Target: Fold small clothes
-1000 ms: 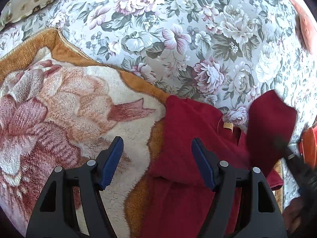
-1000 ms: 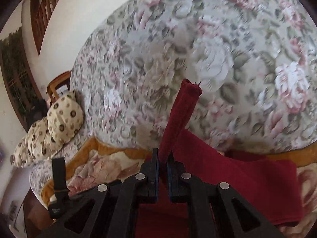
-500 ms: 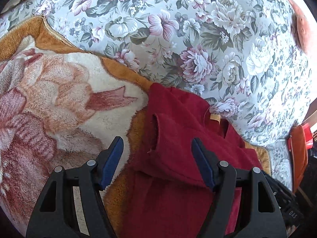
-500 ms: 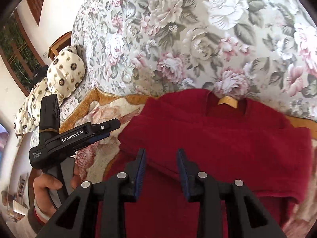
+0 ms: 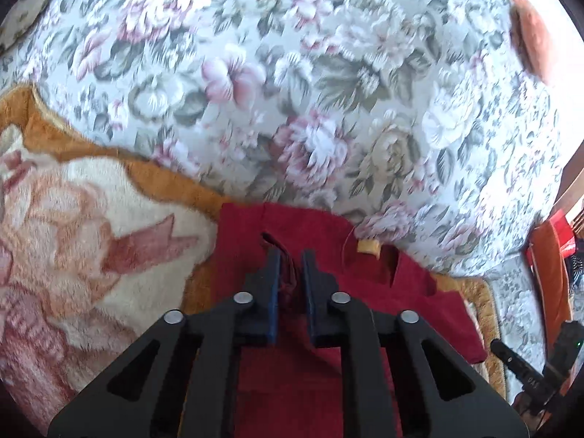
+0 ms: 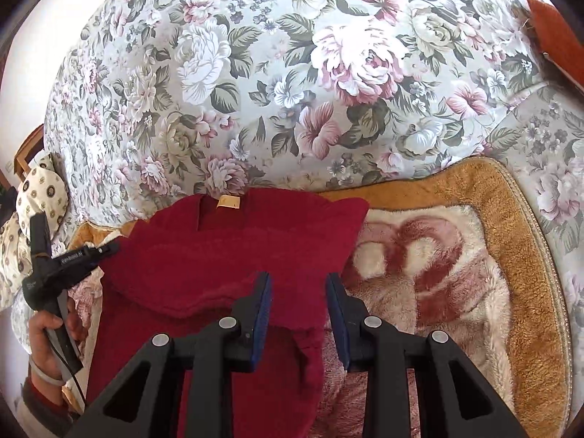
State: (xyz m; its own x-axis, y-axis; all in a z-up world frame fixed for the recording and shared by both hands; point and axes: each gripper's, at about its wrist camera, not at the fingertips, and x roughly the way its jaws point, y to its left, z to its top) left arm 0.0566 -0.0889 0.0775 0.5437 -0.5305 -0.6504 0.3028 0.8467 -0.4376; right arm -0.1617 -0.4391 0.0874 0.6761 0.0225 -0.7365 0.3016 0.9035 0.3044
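1. A small red shirt (image 6: 233, 252) lies on a fluffy blanket (image 6: 456, 255) with an orange edge and big pink flowers. The blanket sits on a flowery bed cover (image 6: 292, 73).
2. The shirt's neck, with a little yellow tag (image 6: 229, 201), points toward the flowery cover. The top part is folded over the lower part.
3. In the left wrist view, the left gripper (image 5: 291, 255) is almost closed. It pinches a bit of the red shirt (image 5: 310, 365) near the left sleeve edge. A thin strip of red cloth shows between the two blue pads.
4. This view is blurry, so the flowers look smeared. The black gripper frame hides much of the shirt below the pinch.
5. In the right wrist view, the right gripper (image 6: 297, 281) is open partway. It holds nothing. It hovers over the right edge of the shirt, where red cloth meets the blanket. I cannot tell if its pads touch the cloth.
6. The bottom of the shirt is cut off by the picture edge and hidden under the gripper frame.
7. At the far left of the right wrist view, a hand (image 6: 45, 332) holds the handle of the left gripper. Its tips are too small and dark to make out there.
8. A spotted pillow (image 6: 40, 193) peeks in at the left edge, only partly seen.
9. An orange thing (image 6: 558, 25) shows at the top right corner, cut off. I cannot tell what it is.
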